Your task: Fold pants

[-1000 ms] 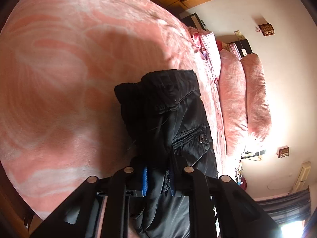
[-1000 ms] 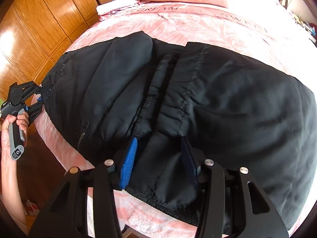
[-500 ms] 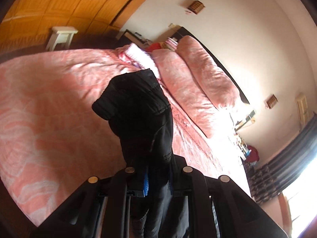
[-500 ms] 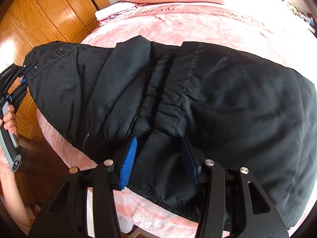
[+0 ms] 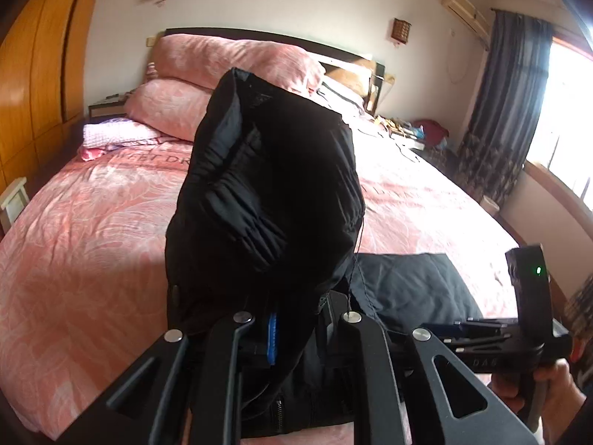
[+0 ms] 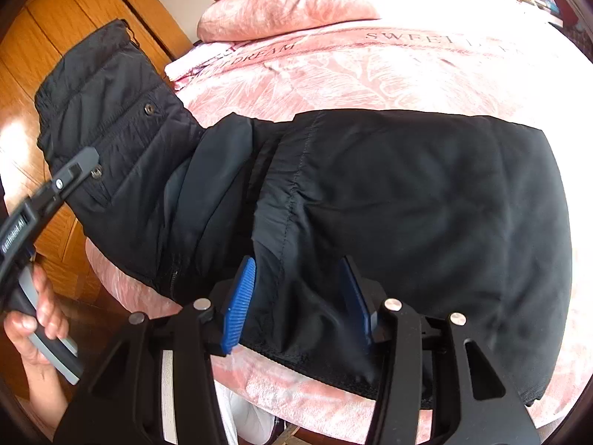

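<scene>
Black pants (image 6: 407,204) lie across the near edge of a pink bed (image 6: 370,74). My left gripper (image 5: 292,333) is shut on their waistband end and holds it up in the air, so the fabric (image 5: 267,193) flops over the fingers. The right wrist view shows that gripper (image 6: 81,163) at the left, clamping the raised end beside a snap button. My right gripper (image 6: 296,296) sits low at the pants' near hem. Its jaws are opening, and loose fabric lies between the blue pads (image 6: 239,304) without being pinched.
Pink pillows (image 5: 229,59) and a folded cloth (image 5: 111,133) lie at the head of the bed. A wooden wardrobe (image 6: 55,18) stands left, dark curtains (image 5: 500,111) and a window right. A person's hand (image 6: 33,319) grips the left handle.
My left gripper rose and rolled, lifting the waistband end off the bed and swinging it up. The right gripper's jaws widened a little around the hem.
</scene>
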Available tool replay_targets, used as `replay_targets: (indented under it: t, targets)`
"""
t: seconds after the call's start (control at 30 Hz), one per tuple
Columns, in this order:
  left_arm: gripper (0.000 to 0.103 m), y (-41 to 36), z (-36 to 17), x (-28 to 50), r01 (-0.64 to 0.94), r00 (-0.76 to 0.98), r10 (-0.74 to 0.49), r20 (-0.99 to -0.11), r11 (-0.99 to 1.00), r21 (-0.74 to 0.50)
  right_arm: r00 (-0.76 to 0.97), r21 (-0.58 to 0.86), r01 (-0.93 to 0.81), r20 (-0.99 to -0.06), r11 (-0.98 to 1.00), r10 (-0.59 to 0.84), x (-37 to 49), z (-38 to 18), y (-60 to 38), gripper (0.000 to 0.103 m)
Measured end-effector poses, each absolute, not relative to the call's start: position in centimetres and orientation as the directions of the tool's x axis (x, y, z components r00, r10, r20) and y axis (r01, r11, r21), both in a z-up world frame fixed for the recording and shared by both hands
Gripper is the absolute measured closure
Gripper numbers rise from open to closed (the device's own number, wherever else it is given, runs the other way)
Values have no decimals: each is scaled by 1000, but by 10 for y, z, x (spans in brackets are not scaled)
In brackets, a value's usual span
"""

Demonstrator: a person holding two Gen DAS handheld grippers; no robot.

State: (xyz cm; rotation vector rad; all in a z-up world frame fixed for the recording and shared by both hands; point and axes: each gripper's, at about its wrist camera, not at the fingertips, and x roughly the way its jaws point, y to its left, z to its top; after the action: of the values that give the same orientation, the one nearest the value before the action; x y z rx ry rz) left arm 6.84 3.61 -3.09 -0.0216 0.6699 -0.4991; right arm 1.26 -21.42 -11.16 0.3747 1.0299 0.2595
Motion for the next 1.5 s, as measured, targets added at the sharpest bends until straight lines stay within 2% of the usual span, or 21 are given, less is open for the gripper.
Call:
replay_targets:
  t: [0.17, 0.57, 0.63, 0.73, 0.8, 0.87, 0.97, 1.07, 1.23, 1.43, 1.5]
  targets:
    - [88, 11, -45, 65, 477, 632, -455, -627, 866, -149, 489, 455, -67, -760, 888, 427, 5, -111, -221, 50]
    - [87, -33, -92, 57, 555, 528, -411, -743, 829, -65, 483, 452, 32, -788, 891, 382, 3, -126, -246, 52]
    - [81, -37, -101, 60, 562, 496, -407, -767, 824, -74, 481, 457, 35, -787, 889, 386, 4, -128, -249, 52]
    - [59, -42, -107, 56, 571, 458, -414, -787, 815, -96, 477, 441, 32, -795, 897, 374, 6, -130, -248, 51]
    - [40, -45, -106, 53, 574, 439, -409, -800, 813, -101, 475, 432, 27, -799, 901, 369, 6, -130, -247, 51]
    - [33, -42, -102, 51, 564, 425, -407, -808, 818, -115, 472, 435, 27, -799, 900, 372, 6, -130, -248, 50]
    - [14, -25, -88, 47, 522, 382, -489, -784, 814, -253, 483, 444, 32, -791, 895, 375, 6, -127, -250, 43]
    - [11, -1, -70, 45, 474, 387, -553, -738, 806, -355, 504, 436, 22, -782, 900, 367, 7, -118, -251, 39]
    - [7, 25, -72, 56, 329, 519, -359, -776, 922, -206, 531, 494, -15, -732, 869, 426, 19, -97, -246, 28]
    - [7, 20, -98, 70, 337, 489, -325, -810, 926, -169, 531, 475, -65, -728, 878, 433, 51, -82, -224, 20]
    - [6, 8, -113, 73, 360, 473, -284, -834, 926, -111, 518, 473, -63, -737, 879, 434, 61, -84, -219, 20]
